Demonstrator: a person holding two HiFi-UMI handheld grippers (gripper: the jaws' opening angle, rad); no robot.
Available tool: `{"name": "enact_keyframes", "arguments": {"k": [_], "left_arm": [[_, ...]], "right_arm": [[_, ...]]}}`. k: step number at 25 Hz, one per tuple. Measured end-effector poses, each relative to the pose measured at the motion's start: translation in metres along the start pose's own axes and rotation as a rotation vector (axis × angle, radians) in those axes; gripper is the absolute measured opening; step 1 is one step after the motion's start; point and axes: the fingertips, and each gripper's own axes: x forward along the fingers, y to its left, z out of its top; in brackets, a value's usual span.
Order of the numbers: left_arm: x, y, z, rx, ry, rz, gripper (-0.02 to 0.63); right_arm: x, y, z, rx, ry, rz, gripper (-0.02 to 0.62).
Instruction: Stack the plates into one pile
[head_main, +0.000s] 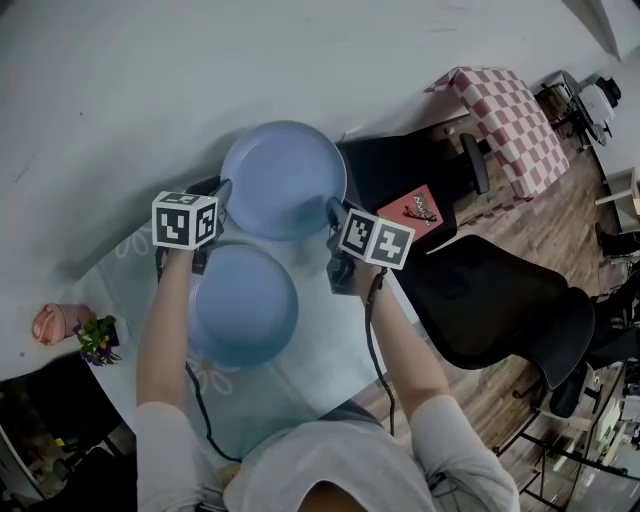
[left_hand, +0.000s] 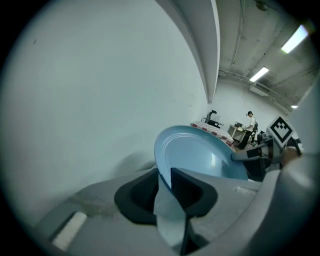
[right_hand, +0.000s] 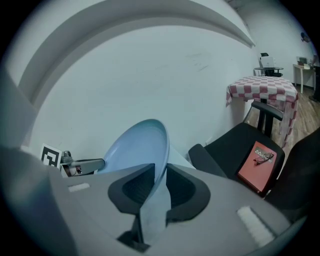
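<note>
Two light blue plates show in the head view. The farther plate (head_main: 283, 180) is held at both sides. My left gripper (head_main: 222, 192) is shut on its left rim, and my right gripper (head_main: 333, 210) is shut on its right rim. In the left gripper view the farther plate (left_hand: 200, 155) has its rim wedged between the jaws of my left gripper (left_hand: 165, 184). The right gripper view shows the same plate (right_hand: 140, 150) edge-on, its rim pinched in my right gripper (right_hand: 160, 184). The nearer plate (head_main: 243, 305) lies flat on the pale table (head_main: 330, 345), just below the held one.
A white wall runs close behind the table. Black office chairs (head_main: 500, 300) stand to the right, one bearing a red booklet (head_main: 415, 210). A red-checked cloth (head_main: 505, 115) covers a table farther right. A pink object (head_main: 55, 322) and small flowers (head_main: 97, 340) sit at the left.
</note>
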Motion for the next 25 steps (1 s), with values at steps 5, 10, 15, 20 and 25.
{"name": "enact_keyframes", "arguments": {"k": [5, 10, 15, 20, 25], "left_arm": [[-0.050, 0.000, 0.025, 0.030, -0.082, 0.067, 0.086], [-0.099, -0.003, 0.023, 0.023, -0.144, 0.127, 0.087], [-0.151, -0.010, 0.013, 0.015, -0.184, 0.188, 0.089], [-0.195, -0.019, -0.006, -0.043, -0.219, 0.215, 0.089], [-0.228, -0.032, -0.028, -0.075, -0.238, 0.245, 0.078]], "right_arm": [[-0.022, 0.038, 0.018, -0.050, -0.055, 0.061, 0.074], [-0.046, 0.069, 0.022, -0.096, -0.083, 0.108, 0.066], [-0.069, 0.098, 0.018, -0.122, -0.092, 0.163, 0.055], [-0.088, 0.120, 0.008, -0.159, -0.092, 0.211, 0.049], [-0.104, 0.132, -0.007, -0.176, -0.081, 0.245, 0.040]]}}
